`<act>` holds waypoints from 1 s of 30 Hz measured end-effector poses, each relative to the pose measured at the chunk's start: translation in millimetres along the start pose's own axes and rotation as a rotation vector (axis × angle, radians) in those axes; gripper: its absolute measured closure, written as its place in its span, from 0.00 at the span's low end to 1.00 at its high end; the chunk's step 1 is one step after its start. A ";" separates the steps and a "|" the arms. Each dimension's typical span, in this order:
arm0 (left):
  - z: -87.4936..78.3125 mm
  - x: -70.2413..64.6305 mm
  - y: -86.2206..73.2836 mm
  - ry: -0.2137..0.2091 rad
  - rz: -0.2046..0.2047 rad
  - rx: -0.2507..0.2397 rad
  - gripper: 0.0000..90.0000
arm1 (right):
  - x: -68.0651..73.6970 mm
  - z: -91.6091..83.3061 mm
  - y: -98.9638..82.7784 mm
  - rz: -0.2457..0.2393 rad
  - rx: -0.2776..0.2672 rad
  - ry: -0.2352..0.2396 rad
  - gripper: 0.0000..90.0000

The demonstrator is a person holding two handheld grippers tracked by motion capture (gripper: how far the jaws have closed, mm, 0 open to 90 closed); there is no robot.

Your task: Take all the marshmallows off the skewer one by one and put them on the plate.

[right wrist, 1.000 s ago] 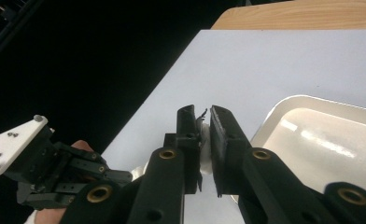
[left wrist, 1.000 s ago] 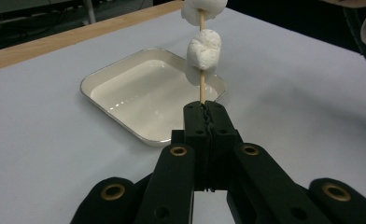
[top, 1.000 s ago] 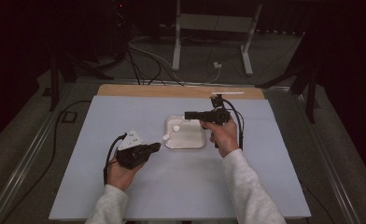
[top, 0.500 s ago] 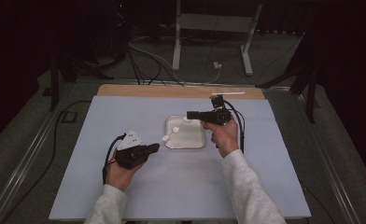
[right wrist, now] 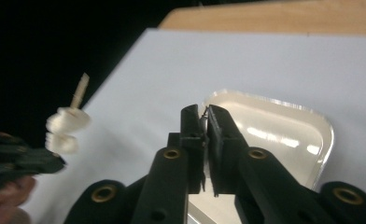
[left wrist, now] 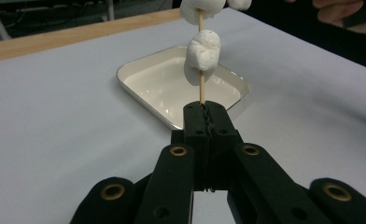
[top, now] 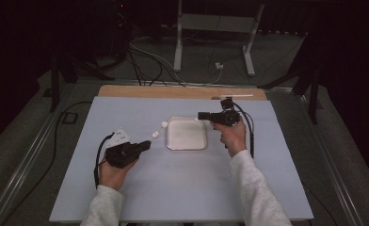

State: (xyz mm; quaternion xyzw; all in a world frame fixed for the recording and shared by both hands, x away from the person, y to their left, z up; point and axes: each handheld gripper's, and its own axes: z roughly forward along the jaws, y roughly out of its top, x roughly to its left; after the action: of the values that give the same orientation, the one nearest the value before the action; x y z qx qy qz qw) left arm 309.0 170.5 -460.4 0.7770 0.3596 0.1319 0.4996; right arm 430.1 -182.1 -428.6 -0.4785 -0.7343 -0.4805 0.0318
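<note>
The left gripper (left wrist: 204, 109) pinches a thin wooden skewer (left wrist: 201, 88) carrying two white marshmallows (left wrist: 200, 56), held just left of the shallow white square tray (top: 187, 133) on the pale blue table (top: 173, 188). The right gripper (top: 202, 115), at the tray's far right corner, has its jaws nearly pressed together on nothing, having just parted slightly

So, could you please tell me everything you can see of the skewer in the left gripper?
The skewer is a thin, pale wooden stick, pinched at its lower end between the shut fingers of the left gripper. It points away from the gripper, toward the tray. Two white, soft-looking marshmallows are threaded on it, one beyond the other; past them its tip pokes out bare.
</note>
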 end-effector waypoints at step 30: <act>43.2 -17.3 -8.1 -0.041 0.048 0.172 1.00 | -7.6 25.7 -16.3 0.128 0.025 0.046 0.53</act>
State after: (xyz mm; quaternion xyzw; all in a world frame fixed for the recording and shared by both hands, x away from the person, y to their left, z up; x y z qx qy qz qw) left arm 317.7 131.0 -484.9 0.8280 0.3406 0.0964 0.4348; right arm 432.9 -169.6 -457.2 -0.5127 -0.7074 -0.4790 0.0853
